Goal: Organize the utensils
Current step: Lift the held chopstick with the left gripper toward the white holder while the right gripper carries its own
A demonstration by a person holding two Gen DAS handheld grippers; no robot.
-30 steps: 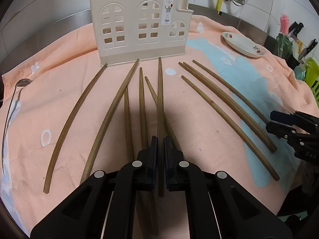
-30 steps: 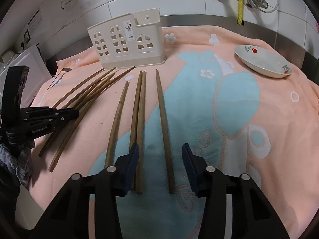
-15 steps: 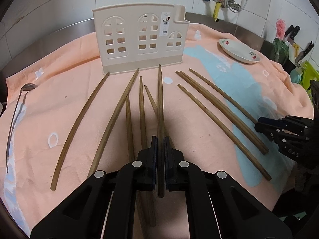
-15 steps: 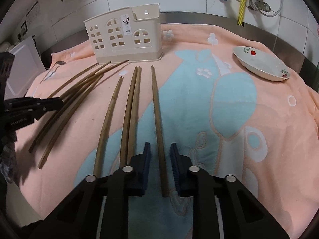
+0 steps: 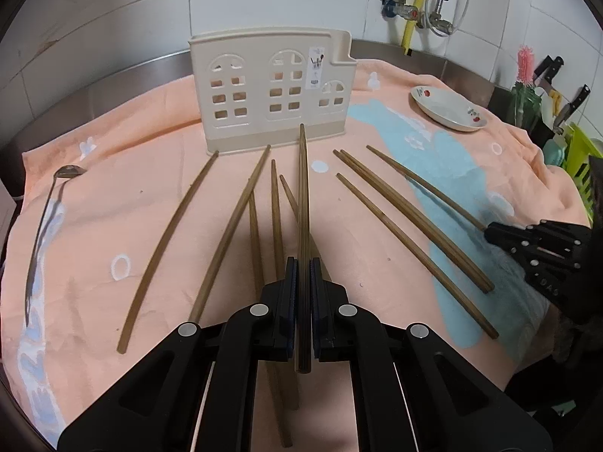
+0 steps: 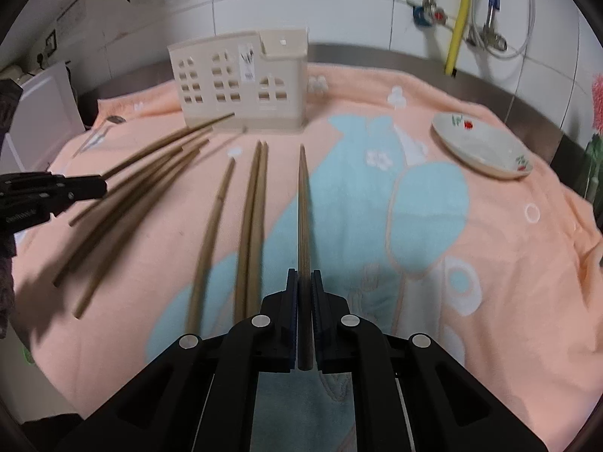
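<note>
My left gripper (image 5: 303,263) is shut on a wooden chopstick (image 5: 303,203) and holds it lifted, its tip pointing at the cream utensil holder (image 5: 271,86). My right gripper (image 6: 303,275) is shut on another chopstick (image 6: 303,211), raised above the towel and pointing away. Several more chopsticks (image 5: 407,218) lie loose on the towel in front of the holder (image 6: 241,83). The right gripper shows at the right edge of the left wrist view (image 5: 490,231). The left gripper shows at the left edge of the right wrist view (image 6: 101,188).
A peach and blue towel (image 5: 113,226) covers the counter. A metal spoon (image 5: 45,218) lies at the far left. A white dish (image 6: 482,147) sits at the back right. Knives and a green rack (image 5: 580,150) stand at the right. Taps and hoses hang on the tiled wall.
My right gripper has closed on a chopstick and lifted it. My left gripper has raised its chopstick higher off the towel.
</note>
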